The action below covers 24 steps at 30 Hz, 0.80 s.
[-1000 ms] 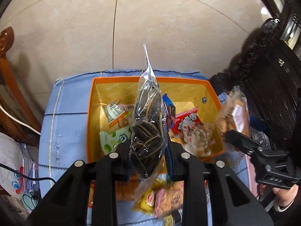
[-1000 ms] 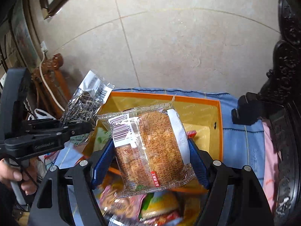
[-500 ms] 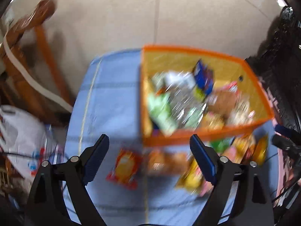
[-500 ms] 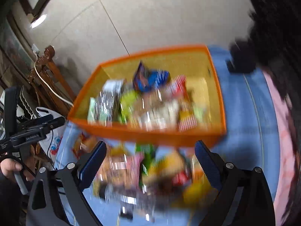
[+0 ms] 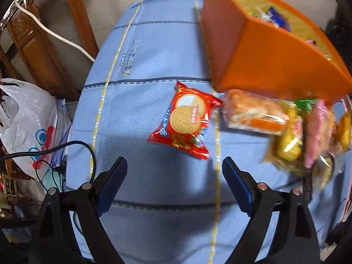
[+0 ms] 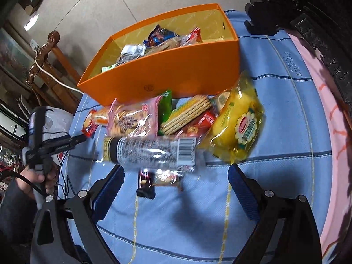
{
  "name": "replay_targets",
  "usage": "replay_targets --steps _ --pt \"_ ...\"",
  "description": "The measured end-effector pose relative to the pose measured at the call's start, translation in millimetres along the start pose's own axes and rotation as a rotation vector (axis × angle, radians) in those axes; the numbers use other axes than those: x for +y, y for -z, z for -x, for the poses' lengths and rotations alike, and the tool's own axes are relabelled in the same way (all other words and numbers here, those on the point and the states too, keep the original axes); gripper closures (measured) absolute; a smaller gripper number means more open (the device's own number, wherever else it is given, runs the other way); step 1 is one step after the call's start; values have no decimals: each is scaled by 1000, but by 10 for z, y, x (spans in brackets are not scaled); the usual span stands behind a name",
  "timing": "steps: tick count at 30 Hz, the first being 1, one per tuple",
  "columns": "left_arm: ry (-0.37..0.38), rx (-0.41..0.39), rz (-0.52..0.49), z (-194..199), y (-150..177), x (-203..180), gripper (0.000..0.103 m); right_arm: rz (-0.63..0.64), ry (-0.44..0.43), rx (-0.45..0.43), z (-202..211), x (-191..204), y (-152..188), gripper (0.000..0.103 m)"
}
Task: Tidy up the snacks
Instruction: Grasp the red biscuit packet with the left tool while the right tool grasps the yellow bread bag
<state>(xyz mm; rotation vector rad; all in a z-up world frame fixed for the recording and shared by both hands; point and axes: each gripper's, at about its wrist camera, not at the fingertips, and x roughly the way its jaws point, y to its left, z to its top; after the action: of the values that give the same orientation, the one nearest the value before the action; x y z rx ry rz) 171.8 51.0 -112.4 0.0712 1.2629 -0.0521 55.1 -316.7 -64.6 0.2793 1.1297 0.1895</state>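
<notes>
An orange box (image 5: pixel 270 66) (image 6: pixel 167 77) holding several snack packets stands on the blue cloth (image 5: pixel 154 44). My left gripper (image 5: pixel 175 165) is open and empty, just short of a red biscuit packet (image 5: pixel 187 121). A clear bread packet (image 5: pixel 253 114) and more snacks lie to its right. My right gripper (image 6: pixel 176 172) is open and empty, just short of a clear dark-filled packet (image 6: pixel 149 151). Beyond it lie a pink cookie packet (image 6: pixel 132 118), a cracker packet (image 6: pixel 187 114) and a yellow packet (image 6: pixel 239 123). The left gripper also shows in the right wrist view (image 6: pixel 81 138).
A small dark packet (image 6: pixel 146 184) lies by the right gripper's left finger. A white plastic bag (image 5: pixel 26 118), black cables and wooden furniture (image 5: pixel 44 50) stand left of the table. Dark carved furniture (image 6: pixel 319 22) and a pink cloth edge (image 6: pixel 334 132) are at the right.
Both grippers opened and let their packets go into the orange box, then pulled back and dropped low over the loose snacks in front of the box.
</notes>
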Motion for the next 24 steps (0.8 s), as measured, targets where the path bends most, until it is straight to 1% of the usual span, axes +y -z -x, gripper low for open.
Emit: replay_targets --steps 3,5,7,8,9,10,12,15,17,19,22,24 --pt "7 -10 5 -72 -92 -13 17 -3 10 11 -7 6 51 7" --pt "1 -8 -26 -175 -191 -56 21 -21 31 13 -11 -45 69 7" --pt "-28 19 -57 -326 -247 -82 39 -70 53 11 -12 -142 59 7" --pt "-13 5 -47 -327 -275 -68 40 -100 59 5 -4 -202 46 7" --pt "-4 -2 -31 -335 -299 -47 49 -125 59 -3 4 -246 37 7" --pt "20 2 -10 -349 -322 -23 54 -156 60 -16 17 -305 18 7" --pt "26 -1 -9 -339 -314 -22 61 -224 88 -39 20 -434 -57 6" --pt "82 13 -26 -318 -215 -56 61 -327 135 -72 -43 -625 -215 6" --pt "94 14 -37 -281 -98 -90 61 -398 135 -84 -157 -737 -344 6" --pt "100 21 -26 -259 38 -76 61 -419 180 -60 -308 -779 -422 6" --pt "118 29 12 -236 181 -8 61 -379 193 11 -619 -760 -500 7" --pt "116 34 13 -229 224 -1 61 -324 229 48 -784 -714 -460 26"
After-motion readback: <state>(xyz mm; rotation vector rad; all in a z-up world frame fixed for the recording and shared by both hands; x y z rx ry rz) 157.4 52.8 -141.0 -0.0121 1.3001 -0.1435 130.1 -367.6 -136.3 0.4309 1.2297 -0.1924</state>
